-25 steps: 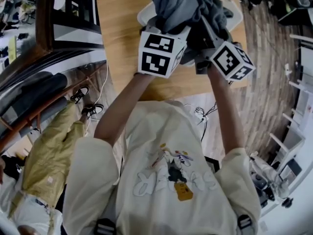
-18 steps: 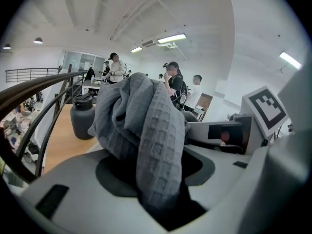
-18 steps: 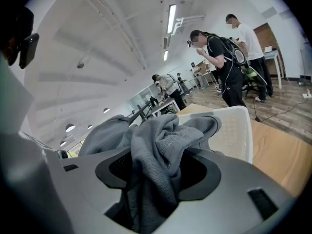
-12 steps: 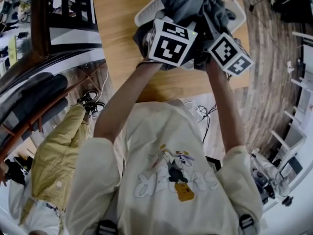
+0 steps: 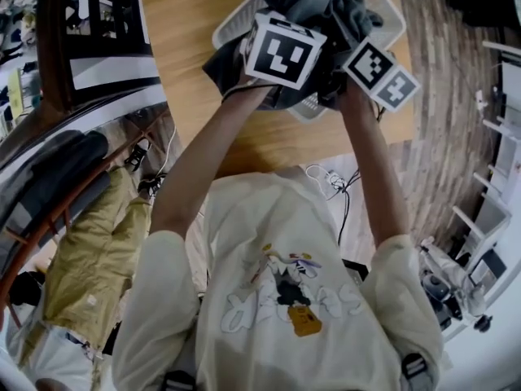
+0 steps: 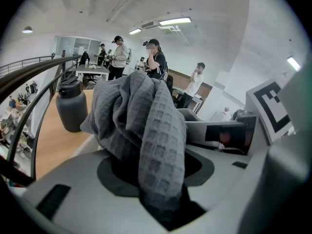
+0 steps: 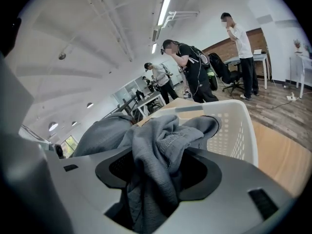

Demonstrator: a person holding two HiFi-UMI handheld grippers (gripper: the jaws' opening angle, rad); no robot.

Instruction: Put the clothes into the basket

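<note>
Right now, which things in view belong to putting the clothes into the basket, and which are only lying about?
For the job:
- waffle-knit grey cloth
- grey garment
- white basket

Lying about:
- dark bottle
- floor cables

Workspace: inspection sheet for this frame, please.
Surface: wooden table.
Job's things: white basket on the table; waffle cloth and grey garment held over it.
Clutter: dark bottle on the table.
Grippers: left hand-held gripper jaws closing on the waffle cloth; right hand-held gripper shut on the grey garment.
Cables: cable on the floor.
Surroundings: people standing; railing.
</note>
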